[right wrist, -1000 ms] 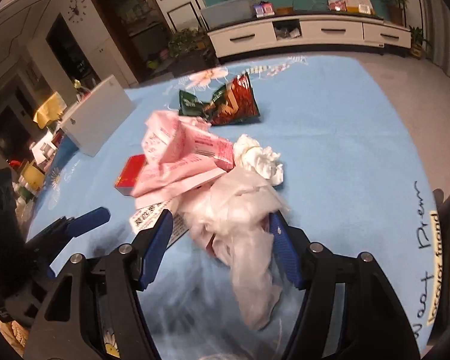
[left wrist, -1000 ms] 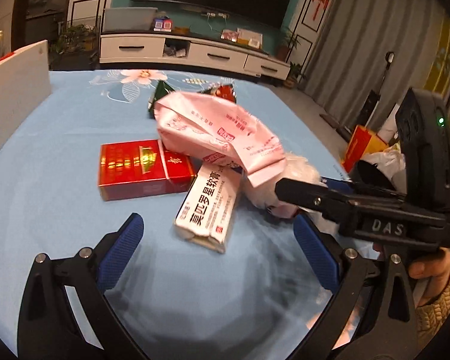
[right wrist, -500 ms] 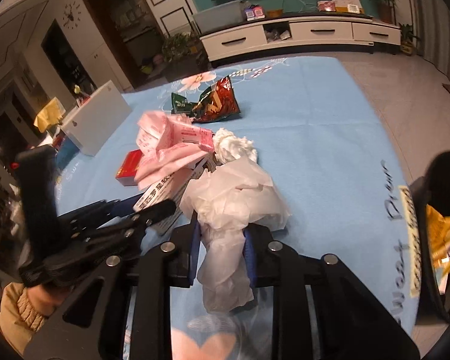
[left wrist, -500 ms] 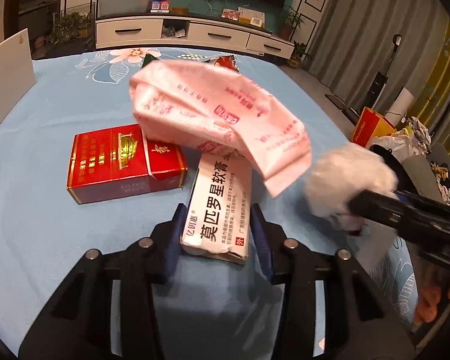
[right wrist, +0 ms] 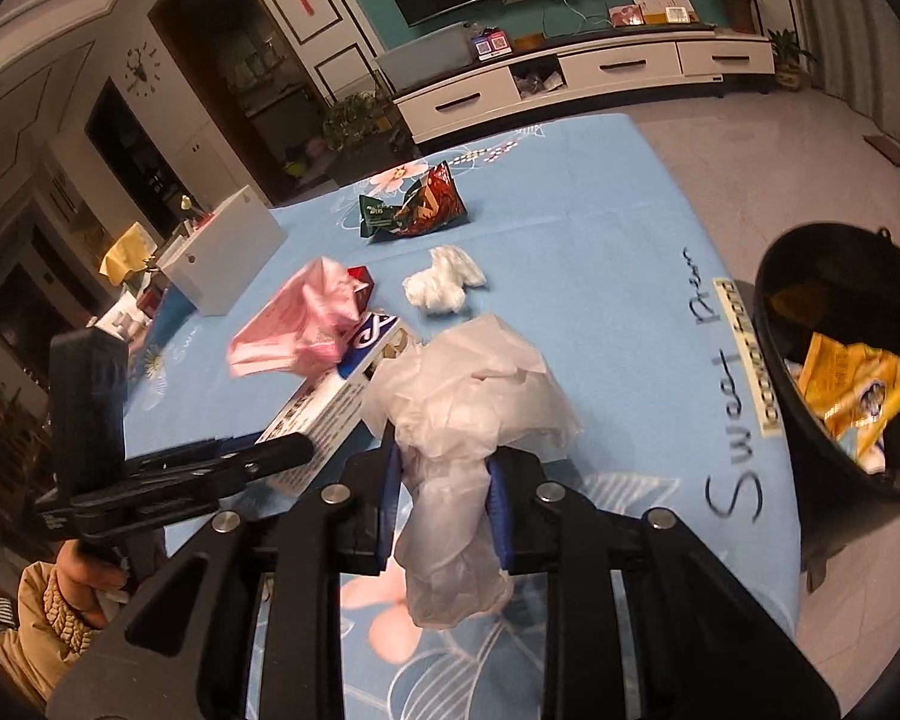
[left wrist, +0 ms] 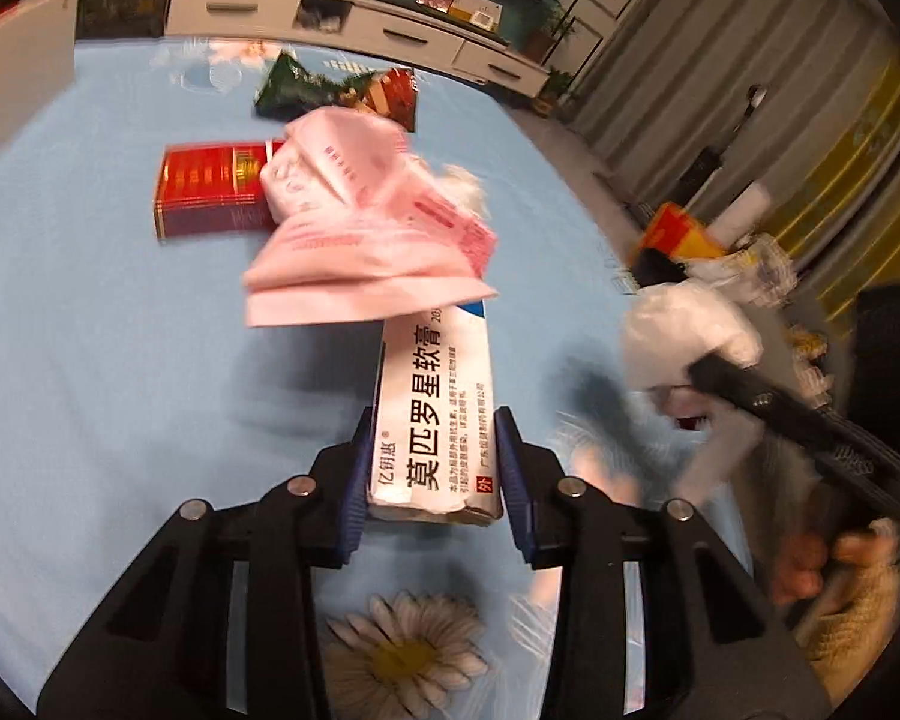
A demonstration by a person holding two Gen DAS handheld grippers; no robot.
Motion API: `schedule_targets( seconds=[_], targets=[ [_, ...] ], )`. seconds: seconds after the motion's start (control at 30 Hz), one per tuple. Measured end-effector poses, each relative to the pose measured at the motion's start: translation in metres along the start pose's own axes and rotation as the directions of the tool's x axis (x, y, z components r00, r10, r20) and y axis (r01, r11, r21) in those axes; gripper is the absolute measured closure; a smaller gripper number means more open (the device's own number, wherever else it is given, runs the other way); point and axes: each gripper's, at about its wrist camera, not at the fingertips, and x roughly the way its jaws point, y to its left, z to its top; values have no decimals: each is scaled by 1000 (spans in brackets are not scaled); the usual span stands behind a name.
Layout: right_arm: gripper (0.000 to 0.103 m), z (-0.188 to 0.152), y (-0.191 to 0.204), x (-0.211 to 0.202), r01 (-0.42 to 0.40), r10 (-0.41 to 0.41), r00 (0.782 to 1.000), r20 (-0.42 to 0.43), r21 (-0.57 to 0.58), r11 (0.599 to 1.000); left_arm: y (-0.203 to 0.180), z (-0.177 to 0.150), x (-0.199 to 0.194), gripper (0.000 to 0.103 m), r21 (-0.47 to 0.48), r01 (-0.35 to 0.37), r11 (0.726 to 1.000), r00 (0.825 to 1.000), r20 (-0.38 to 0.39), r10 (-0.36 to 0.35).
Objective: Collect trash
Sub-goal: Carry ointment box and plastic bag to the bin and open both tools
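Observation:
My left gripper (left wrist: 435,462) has its blue pads on both sides of a white ointment box (left wrist: 435,396), and its jaws are closing on it. A pink wrapper (left wrist: 366,240) lies draped over the box's far end. My right gripper (right wrist: 441,474) is shut on a crumpled white plastic wad (right wrist: 468,396), held above the blue tablecloth (right wrist: 600,276). In the left wrist view the wad (left wrist: 684,324) hangs at the right. A red cigarette pack (left wrist: 204,192), a tissue ball (right wrist: 444,285) and a red-green snack bag (right wrist: 414,210) lie farther back.
A black bin (right wrist: 774,324) holding a yellow wrapper (right wrist: 852,384) stands off the table's right edge. A white box (right wrist: 222,252) stands at the far left of the table. A person's hand in a knit sleeve (right wrist: 48,606) holds the left gripper.
The left jaws went from wide open to closed around the ointment box, with the pink wrapper riding on it. The right jaws closed on the white wad and carried it up and right.

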Motion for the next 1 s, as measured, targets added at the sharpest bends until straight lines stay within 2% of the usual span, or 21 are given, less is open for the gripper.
schedule_targets(
  seconds=[0.13, 0.17, 0.2, 0.23, 0.33, 0.47, 0.6, 0.73, 0.83, 1.0],
  targets=[
    [77, -6, 2, -17, -3, 3, 999, 40, 6, 1000, -17, -14, -26, 64, 53, 8, 999, 999, 31, -10],
    [77, -7, 1, -21, -1, 0, 999, 53, 8, 1000, -20, -18, -30, 64, 57, 41, 998, 999, 26, -43],
    [77, -8, 0, -24, 1, -2, 998, 61, 11, 1000, -21, -23, -35, 64, 30, 105, 994, 994, 19, -105],
    [77, -9, -2, -29, 2, -3, 997, 71, 16, 1000, -19, -24, -37, 64, 13, 116, 993, 993, 20, -116],
    [77, -12, -8, -38, 9, -12, 996, 91, 31, 999, -27, -28, -46, 64, 30, 63, 998, 996, 62, -65],
    [77, -16, -21, -53, 28, -34, 992, 122, 51, 998, -43, -27, -47, 64, 67, 58, 996, 995, 78, -63],
    [77, -21, -42, -70, 65, -81, 982, 169, 97, 993, -73, -19, -36, 64, 128, 52, 990, 995, 75, -62],
    [77, -29, -82, -92, 104, -153, 962, 225, 214, 971, -112, -9, -19, 64, 195, 79, 978, 994, 60, -92],
    [77, -35, -116, -107, 92, -182, 948, 262, 321, 943, -144, 1, -3, 64, 248, 101, 963, 992, 49, -117],
    [77, -35, -150, -118, 95, -218, 932, 289, 385, 918, -187, 17, 37, 64, 295, 135, 946, 990, 5, -143]
  ],
)
